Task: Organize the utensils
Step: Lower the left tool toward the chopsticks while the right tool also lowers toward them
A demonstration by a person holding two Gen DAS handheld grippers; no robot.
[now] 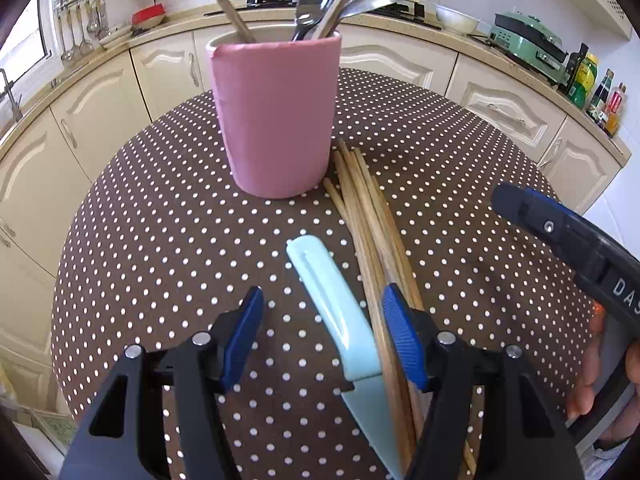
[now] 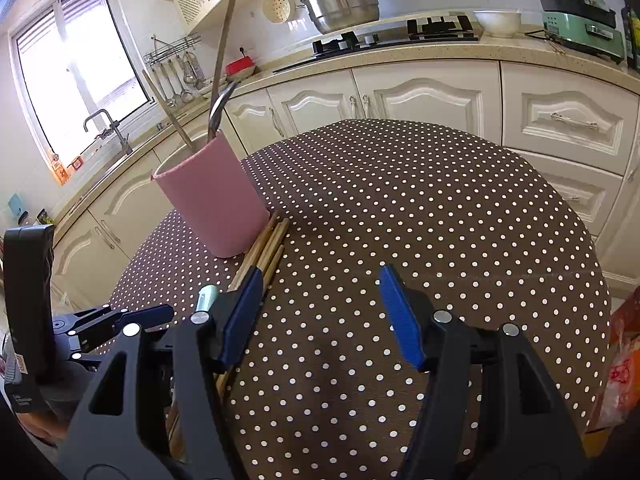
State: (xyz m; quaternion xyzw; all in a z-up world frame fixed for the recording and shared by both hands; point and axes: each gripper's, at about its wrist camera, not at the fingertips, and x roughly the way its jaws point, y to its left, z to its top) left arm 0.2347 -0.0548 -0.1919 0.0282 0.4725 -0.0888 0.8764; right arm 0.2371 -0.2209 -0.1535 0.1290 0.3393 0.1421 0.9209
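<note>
A pink utensil holder (image 1: 276,116) stands on the dotted tablecloth (image 1: 160,248) and holds metal spoons (image 1: 316,4) and wooden sticks. A bundle of wooden chopsticks (image 1: 372,220) lies beside it on the right. A light blue sheathed knife (image 1: 340,320) lies between the fingers of my open left gripper (image 1: 322,336), above the cloth. My right gripper (image 2: 320,312) is open and empty over the cloth; the holder (image 2: 212,200), chopsticks (image 2: 268,244) and knife tip (image 2: 206,296) lie to its left.
Kitchen cabinets and a counter curve behind the round table. On the counter are a hob (image 2: 400,30), a steel pot (image 2: 340,0), a white bowl (image 2: 498,22) and a green appliance (image 2: 580,20). A sink tap (image 2: 106,128) stands by the window.
</note>
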